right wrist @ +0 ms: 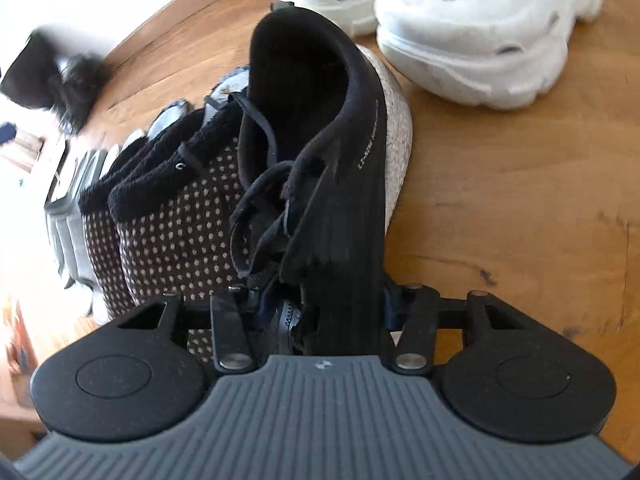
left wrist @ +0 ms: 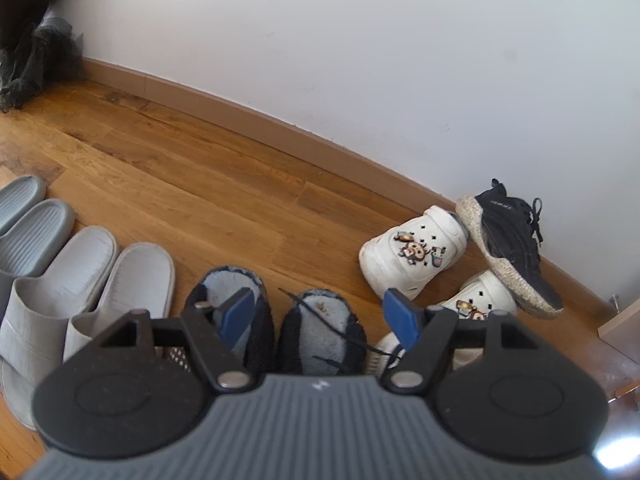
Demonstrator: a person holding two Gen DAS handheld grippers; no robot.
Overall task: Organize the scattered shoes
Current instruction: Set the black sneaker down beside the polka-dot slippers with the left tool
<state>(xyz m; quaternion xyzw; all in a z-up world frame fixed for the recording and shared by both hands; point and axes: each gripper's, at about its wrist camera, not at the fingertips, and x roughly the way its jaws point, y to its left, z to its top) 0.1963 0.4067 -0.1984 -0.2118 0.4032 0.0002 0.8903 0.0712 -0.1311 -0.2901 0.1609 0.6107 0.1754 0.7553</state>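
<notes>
**Right gripper closes on black sneaker beside the slipper row**

Your right gripper (right wrist: 316, 308) has the black sneaker (right wrist: 320, 168) between its narrowed jaws at the laced forefoot; whether the pads truly pinch is hidden. The shoe's long axis runs straight away from your fingers, heel collar farthest, touching the dotted slippers (right wrist: 168, 216) on its left, white clogs (right wrist: 472, 36) beyond. Your left gripper (left wrist: 320, 316) hovers spread and empty over the fuzzy slippers (left wrist: 280, 320), farther off.
</notes>
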